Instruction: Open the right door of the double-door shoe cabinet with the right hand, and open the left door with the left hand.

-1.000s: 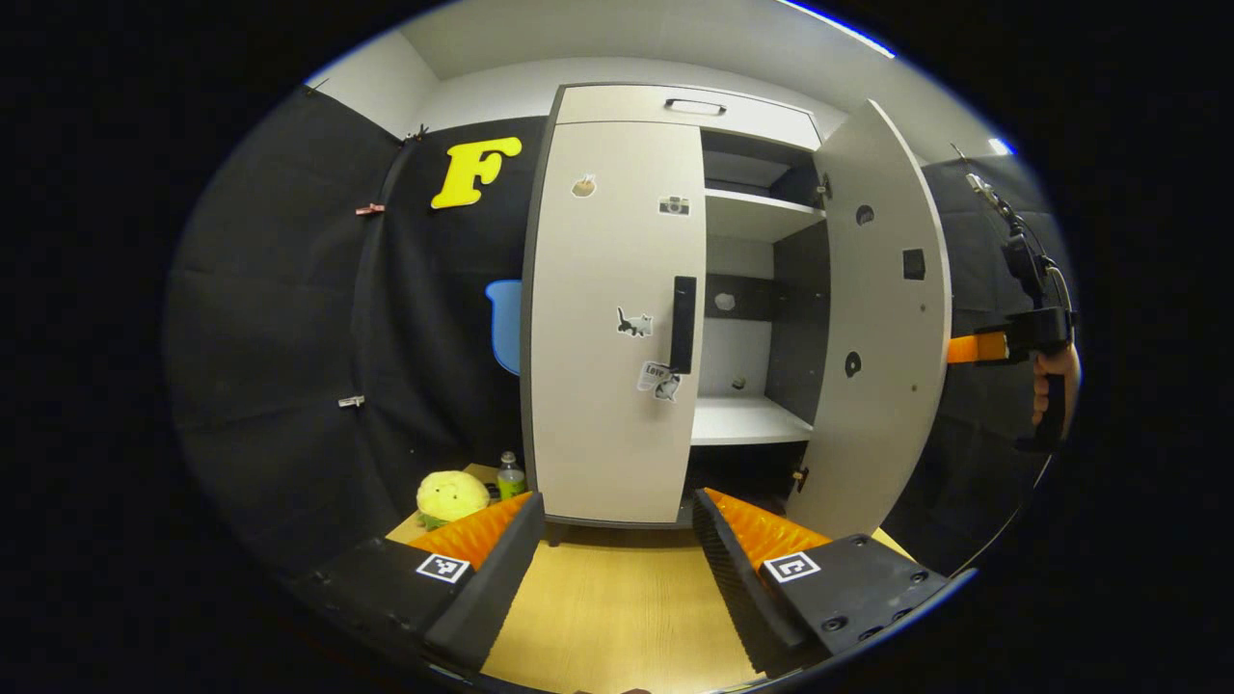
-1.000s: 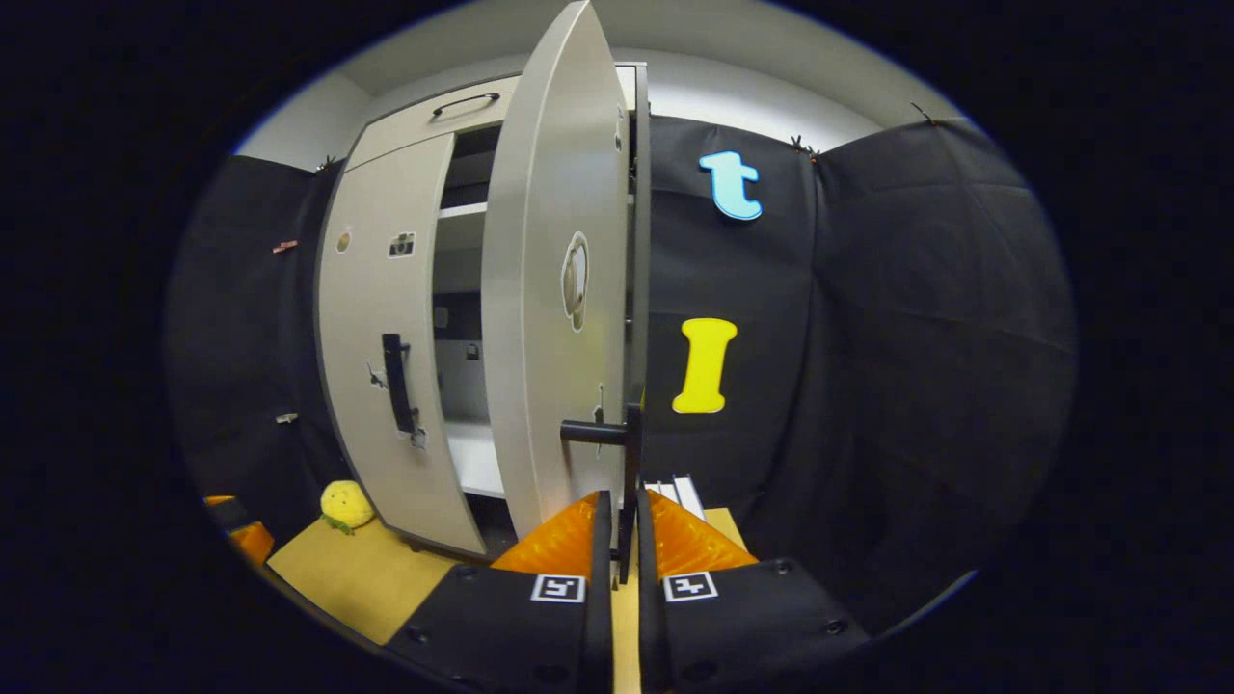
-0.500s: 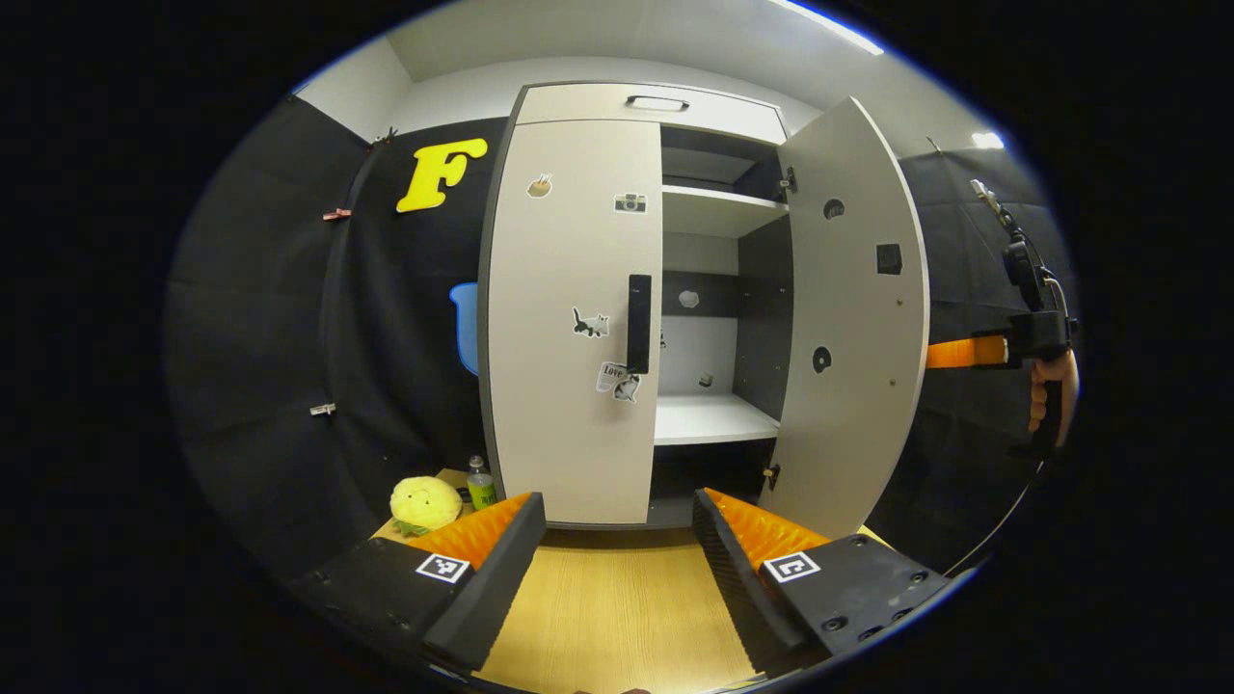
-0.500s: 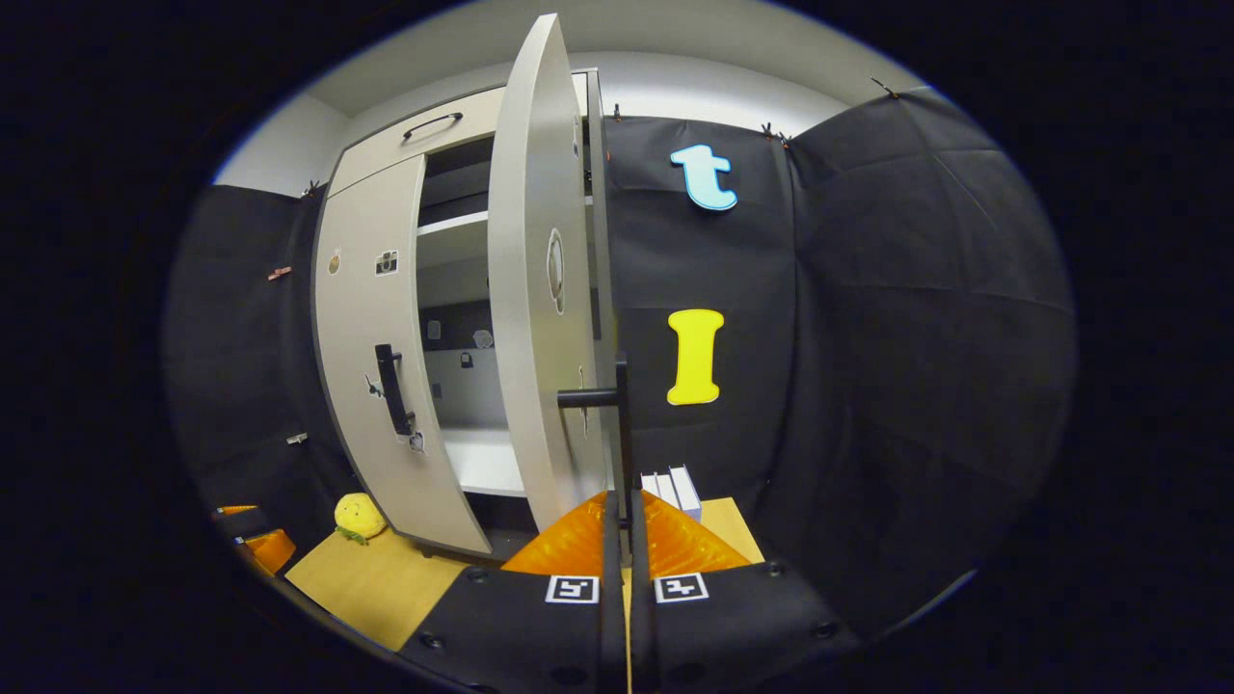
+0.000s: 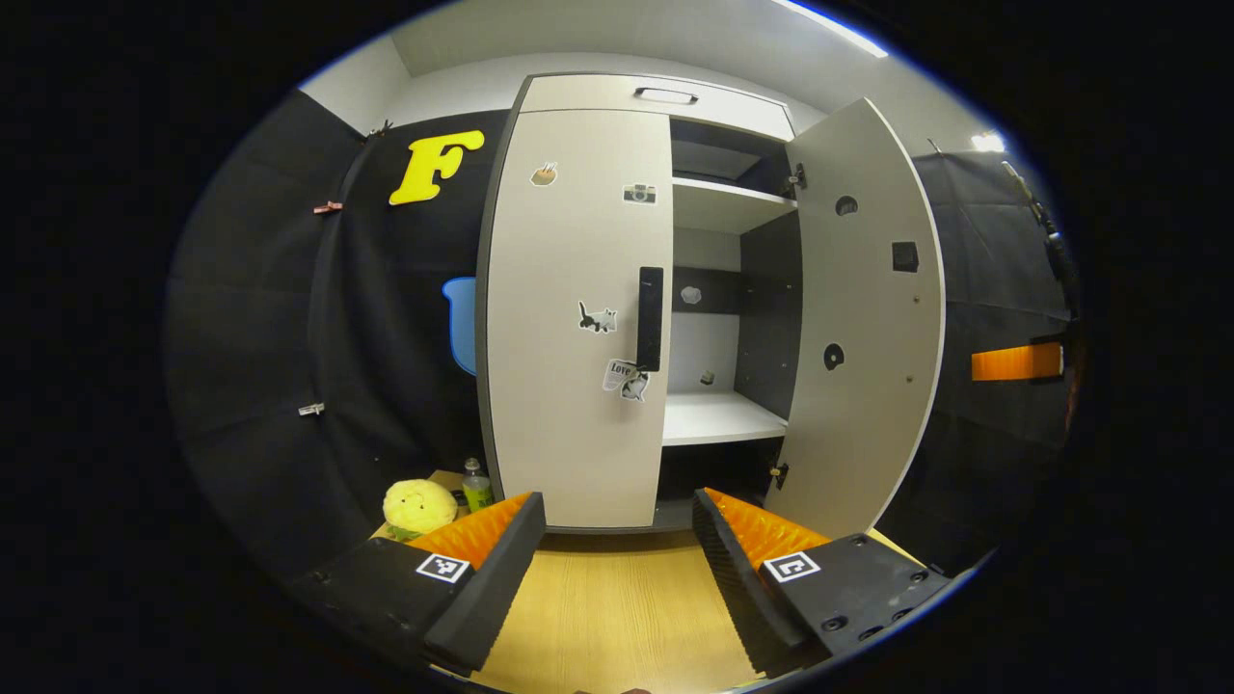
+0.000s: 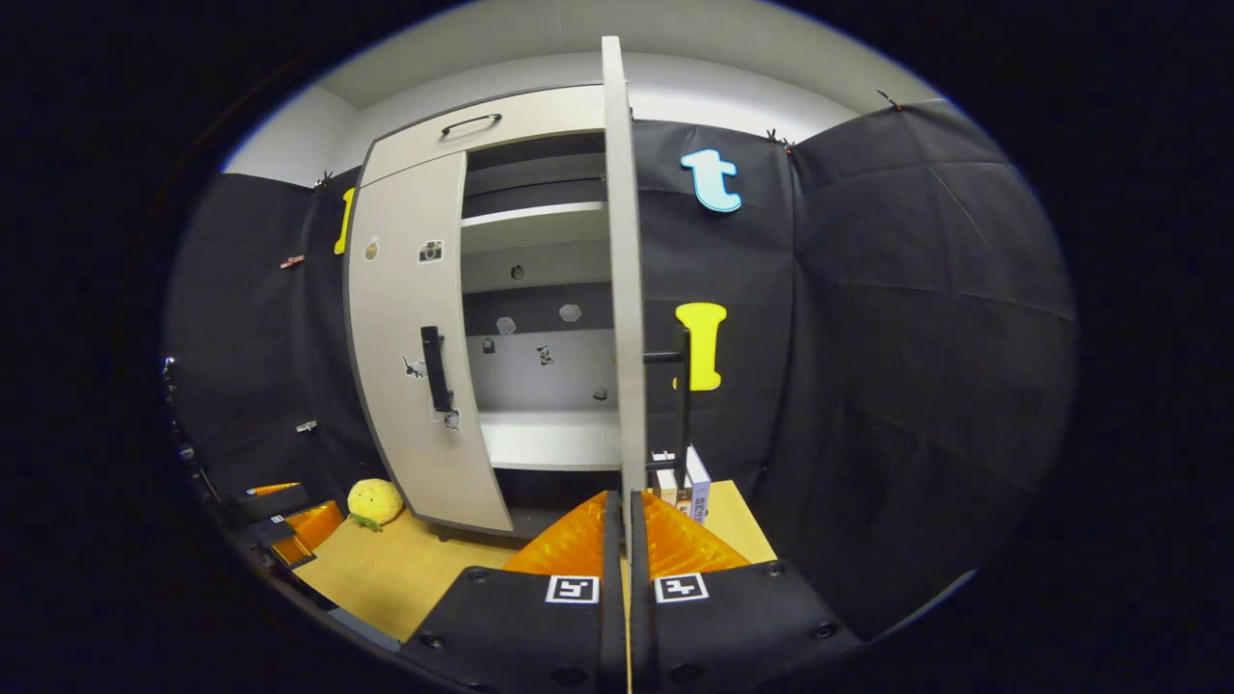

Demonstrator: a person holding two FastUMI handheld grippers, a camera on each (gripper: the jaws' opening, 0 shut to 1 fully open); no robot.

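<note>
The shoe cabinet's left door [image 5: 569,318] is closed, its black handle [image 5: 651,318] upright on the inner edge. The right door [image 5: 863,318] stands swung wide, baring white shelves [image 5: 718,419]. My left gripper [image 5: 617,540] is open, low in front of the left door and well short of it. In the right gripper view the right door [image 6: 625,289] is edge-on, its handle [image 6: 681,405] just right of the edge. My right gripper [image 6: 625,516] is shut, with nothing in it and off that handle. Its orange finger [image 5: 1017,361] sits apart from the door's free edge.
A yellow plush toy [image 5: 419,506] and a small green bottle [image 5: 475,482] sit on the wooden floor [image 5: 617,607] left of the cabinet. Boxes [image 6: 692,482] stand right of it, behind the open door. A drawer with a handle [image 5: 665,95] tops the cabinet.
The right door swung further open. My right gripper, shut on its handle before, has come off it and drawn back. The left gripper barely moved and stays open.
</note>
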